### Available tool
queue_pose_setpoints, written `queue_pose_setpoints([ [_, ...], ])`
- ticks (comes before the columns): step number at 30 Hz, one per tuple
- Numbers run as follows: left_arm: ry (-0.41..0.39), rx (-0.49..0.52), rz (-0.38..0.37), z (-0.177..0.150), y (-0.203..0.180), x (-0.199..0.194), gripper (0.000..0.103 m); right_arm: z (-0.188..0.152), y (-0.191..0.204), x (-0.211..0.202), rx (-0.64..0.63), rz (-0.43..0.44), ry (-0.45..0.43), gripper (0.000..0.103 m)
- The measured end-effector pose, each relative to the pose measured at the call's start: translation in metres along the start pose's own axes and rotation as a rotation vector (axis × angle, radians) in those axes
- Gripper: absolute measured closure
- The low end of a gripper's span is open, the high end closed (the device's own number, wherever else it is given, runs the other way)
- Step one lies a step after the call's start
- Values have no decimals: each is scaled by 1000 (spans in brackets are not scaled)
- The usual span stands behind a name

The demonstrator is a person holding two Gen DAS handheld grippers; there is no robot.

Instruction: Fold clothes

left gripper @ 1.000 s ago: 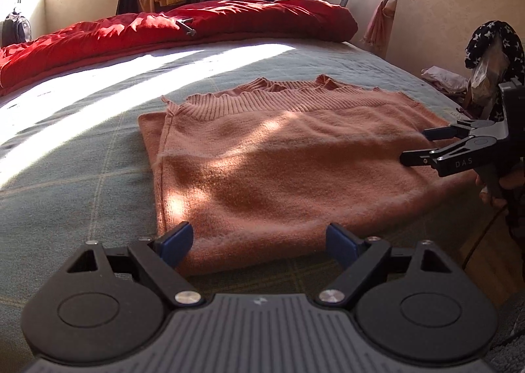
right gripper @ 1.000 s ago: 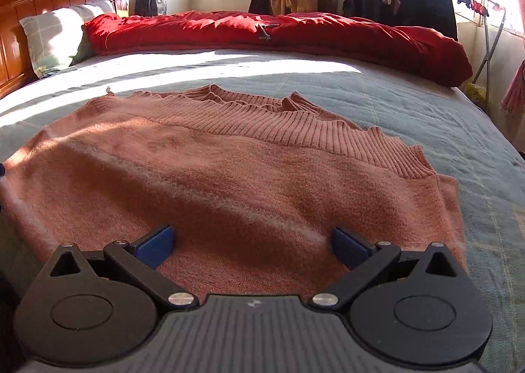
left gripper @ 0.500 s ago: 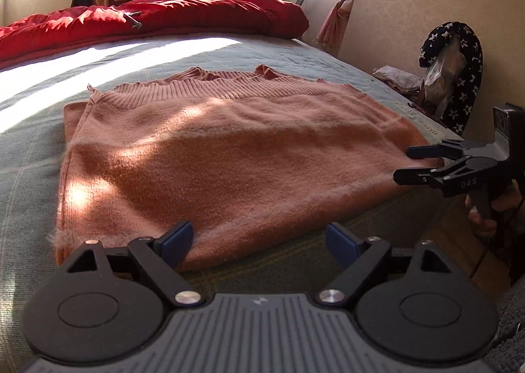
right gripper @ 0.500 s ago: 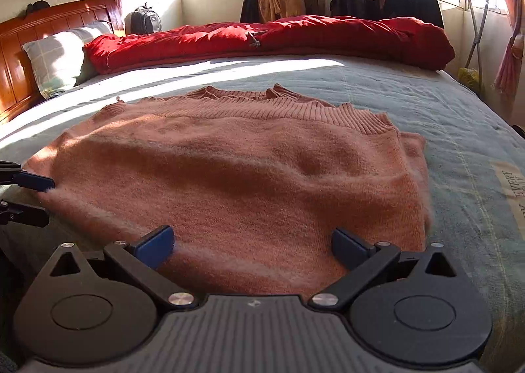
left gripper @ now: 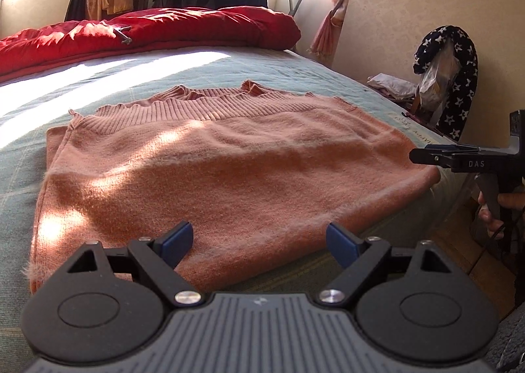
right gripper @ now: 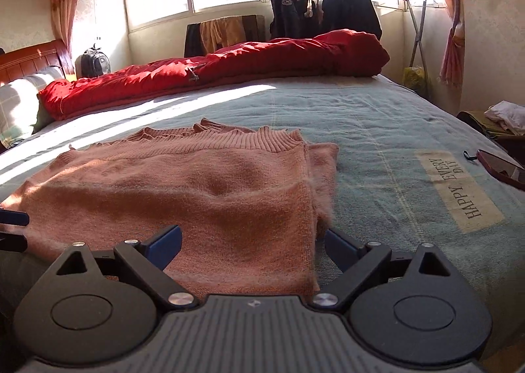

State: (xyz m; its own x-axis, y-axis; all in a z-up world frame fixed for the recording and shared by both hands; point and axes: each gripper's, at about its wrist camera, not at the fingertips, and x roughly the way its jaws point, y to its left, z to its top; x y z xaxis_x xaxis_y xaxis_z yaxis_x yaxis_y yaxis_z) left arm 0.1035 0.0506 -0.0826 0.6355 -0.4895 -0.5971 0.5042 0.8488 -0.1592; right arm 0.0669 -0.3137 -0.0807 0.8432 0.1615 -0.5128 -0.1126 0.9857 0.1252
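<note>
I see the pink sweater (left gripper: 229,176) lying folded flat on the bed (right gripper: 377,130). My left hand-held gripper (left gripper: 259,241) gapes wide, empty, at its near edge. My right hand-held gripper (right gripper: 252,243), also empty, has just been closing slightly astride the corner.

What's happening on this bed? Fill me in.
A person is folding a pink sweater that lies flat on the bed, sleeves already tucked in. The left tool and the right tool are both at the sweater's near edge, one towards each end, open and gripping nothing. The right tool's jaws have just been closing slightly. A red quilt lies along the far side.
</note>
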Motion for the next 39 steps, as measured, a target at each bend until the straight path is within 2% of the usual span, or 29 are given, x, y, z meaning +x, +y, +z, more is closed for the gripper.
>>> queue_pose_setpoints([
  [3, -5, 1, -3, 0, -1, -3, 15, 2, 3, -1, -2, 30, -22, 6],
  [5, 19, -18, 4, -3, 3, -1, 15, 2, 6, 3, -2, 45, -15, 1],
  [8, 39, -63, 21, -12, 11, -4, 15, -2, 12, 8, -25, 29, 0, 0],
  [11, 7, -96, 14, -8, 18, -20, 15, -1, 10, 5, -18, 26, -17, 0],
  [18, -101, -262, 45, 20, 70, -47, 15, 12, 12, 2, 49, 121, -110, 0],
  [22, -87, -364, 9, 17, 99, -31, 15, 17, 23, 8, 62, 186, -127, 0],
  [25, -24, -472, 8, 5, 116, -18, 16, 17, 32, 14, 46, 202, -112, 0],
  [29, -52, -472, -14, 4, 115, -31, 16, 15, 37, 20, 31, 206, -96, 0],
  [32, -76, -415, -11, 22, 114, -31, 16, 16, 40, 26, 42, 223, -91, 0],
  [35, -86, -370, -29, 44, 119, -14, 15, 18, 47, 32, 60, 257, -90, 0],
  [39, -21, -437, -25, 42, 144, 16, 16, 21, 61, 33, 23, 279, -93, 0],
])
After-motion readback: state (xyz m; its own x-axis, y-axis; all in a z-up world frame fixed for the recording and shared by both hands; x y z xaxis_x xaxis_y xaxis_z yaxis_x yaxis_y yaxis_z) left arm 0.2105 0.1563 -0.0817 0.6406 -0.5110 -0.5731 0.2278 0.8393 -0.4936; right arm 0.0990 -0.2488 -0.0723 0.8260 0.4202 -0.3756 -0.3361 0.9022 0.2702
